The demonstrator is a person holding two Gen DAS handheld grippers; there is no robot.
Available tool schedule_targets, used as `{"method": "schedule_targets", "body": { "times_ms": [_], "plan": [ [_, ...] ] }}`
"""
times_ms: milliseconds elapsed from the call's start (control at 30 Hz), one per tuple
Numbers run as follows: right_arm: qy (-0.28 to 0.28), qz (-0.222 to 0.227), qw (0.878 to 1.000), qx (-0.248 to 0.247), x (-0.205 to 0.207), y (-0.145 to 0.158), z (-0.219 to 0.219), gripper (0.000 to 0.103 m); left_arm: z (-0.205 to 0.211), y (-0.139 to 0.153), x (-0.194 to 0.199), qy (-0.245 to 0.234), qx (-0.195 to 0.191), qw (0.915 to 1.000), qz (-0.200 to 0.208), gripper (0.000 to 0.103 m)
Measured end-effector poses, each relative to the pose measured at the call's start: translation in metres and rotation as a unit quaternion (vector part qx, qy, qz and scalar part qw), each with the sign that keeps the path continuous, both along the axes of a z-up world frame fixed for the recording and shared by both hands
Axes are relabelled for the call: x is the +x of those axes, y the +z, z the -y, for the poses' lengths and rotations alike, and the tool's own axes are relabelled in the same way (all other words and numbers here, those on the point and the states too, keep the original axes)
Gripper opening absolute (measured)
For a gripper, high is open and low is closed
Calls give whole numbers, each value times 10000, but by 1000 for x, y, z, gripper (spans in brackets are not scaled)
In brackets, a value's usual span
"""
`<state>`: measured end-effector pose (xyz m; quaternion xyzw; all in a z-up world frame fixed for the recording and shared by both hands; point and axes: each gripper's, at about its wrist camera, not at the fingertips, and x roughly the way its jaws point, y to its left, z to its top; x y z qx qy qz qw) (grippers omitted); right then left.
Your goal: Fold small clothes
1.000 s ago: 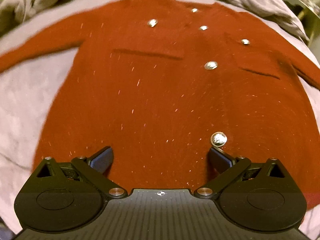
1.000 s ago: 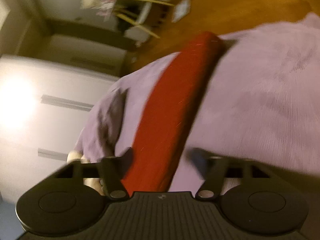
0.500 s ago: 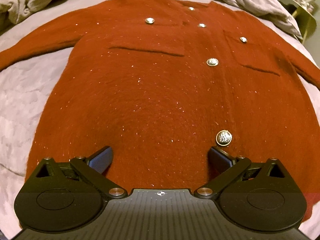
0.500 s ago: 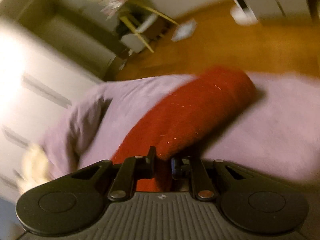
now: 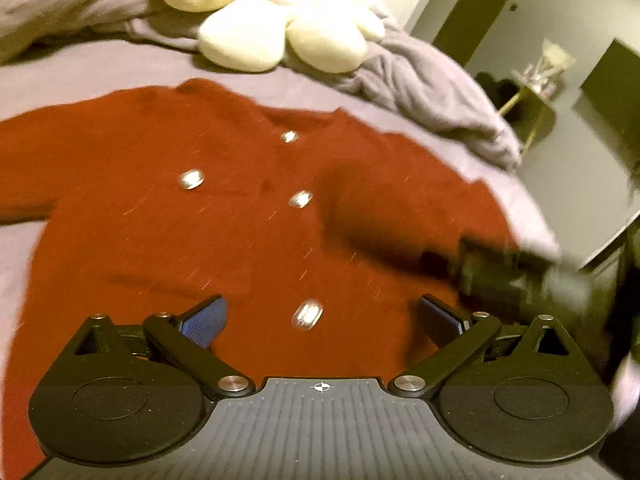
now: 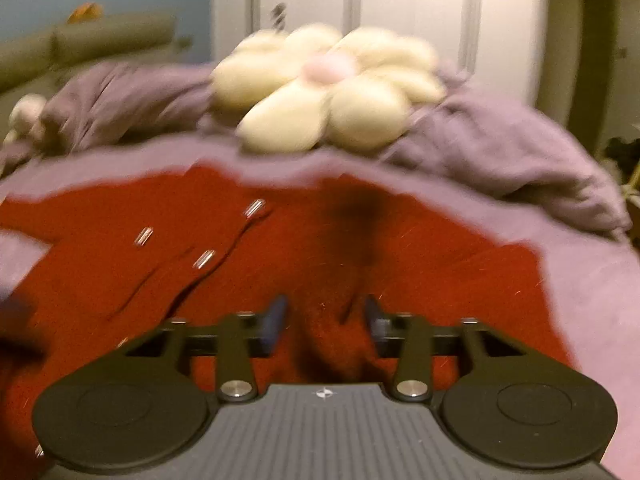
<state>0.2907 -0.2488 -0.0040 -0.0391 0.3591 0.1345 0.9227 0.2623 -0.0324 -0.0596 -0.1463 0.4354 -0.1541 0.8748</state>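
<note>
A red knit cardigan [image 5: 248, 216] with silver buttons [image 5: 307, 314] lies front up on a purple bed sheet [image 5: 80, 68]. My left gripper [image 5: 320, 320] is open and empty just above its lower front. My right gripper [image 6: 325, 318] is partly closed around a bunched fold of the cardigan's sleeve [image 6: 332, 344], carried over the cardigan's body [image 6: 120, 280]. The right gripper shows as a dark blur at the right of the left wrist view [image 5: 504, 276].
A cream flower-shaped cushion [image 6: 328, 88] and a rumpled purple blanket [image 6: 500, 152] lie at the head of the bed. White wardrobe doors [image 6: 400, 0] stand behind. The bed's right edge [image 5: 536, 216] drops to the floor, with a small side table [image 5: 540, 80] beyond.
My right gripper closed on the sleeve and swung it in over the cardigan's body. My left gripper moved up the cardigan toward the collar, still open.
</note>
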Motion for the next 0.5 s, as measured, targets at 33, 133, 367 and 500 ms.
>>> {"method": "schedule_targets", "body": {
  "times_ms": [33,133,367,500],
  "plan": [
    [-89,-32,9999,90,-5,-1,3,52,3,-3,11,-19,-197,9998,-57,100],
    [-423,-177,9977,501,-16,-2,19,52,13,-18,44,-28,-528,9983,-257,86],
    [-1030,-509,9812,1552,-68,-13,58,53,20,-57,84,229,-1414,9852,-942,77],
    [-1305,-577,9664,2138,-77,-15,76,53,29,-65,100,238,-1476,9838,-987,73]
  ]
}}
